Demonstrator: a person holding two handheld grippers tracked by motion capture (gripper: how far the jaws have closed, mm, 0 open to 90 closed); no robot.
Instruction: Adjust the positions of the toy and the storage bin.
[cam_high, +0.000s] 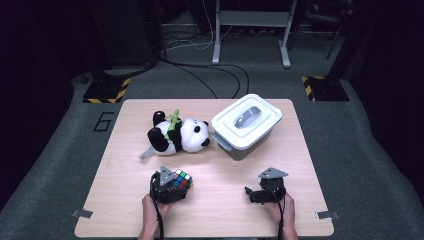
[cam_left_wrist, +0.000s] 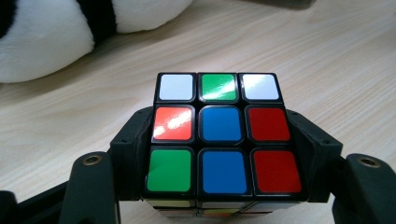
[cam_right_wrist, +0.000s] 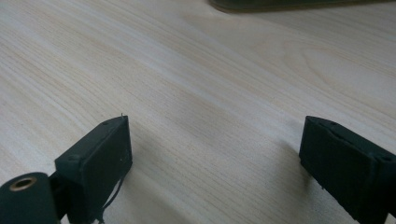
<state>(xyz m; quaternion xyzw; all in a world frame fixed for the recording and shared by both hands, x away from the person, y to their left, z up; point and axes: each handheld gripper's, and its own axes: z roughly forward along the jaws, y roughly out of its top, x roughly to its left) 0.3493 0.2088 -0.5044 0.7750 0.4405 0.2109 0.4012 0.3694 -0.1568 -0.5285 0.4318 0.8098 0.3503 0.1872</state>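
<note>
A scrambled puzzle cube lies on the wooden table near its front edge, left of centre. My left gripper is shut on it. In the left gripper view the two black fingers press against the cube's left and right sides; its top face shows white, green, blue, red and orange stickers. My right gripper rests near the front edge at the right. Its jaws stand open over bare wood with nothing between them.
A plush panda lies on its side behind the cube; its white body fills the far left of the left gripper view. A white lidded box with a grey handle stands at the back right.
</note>
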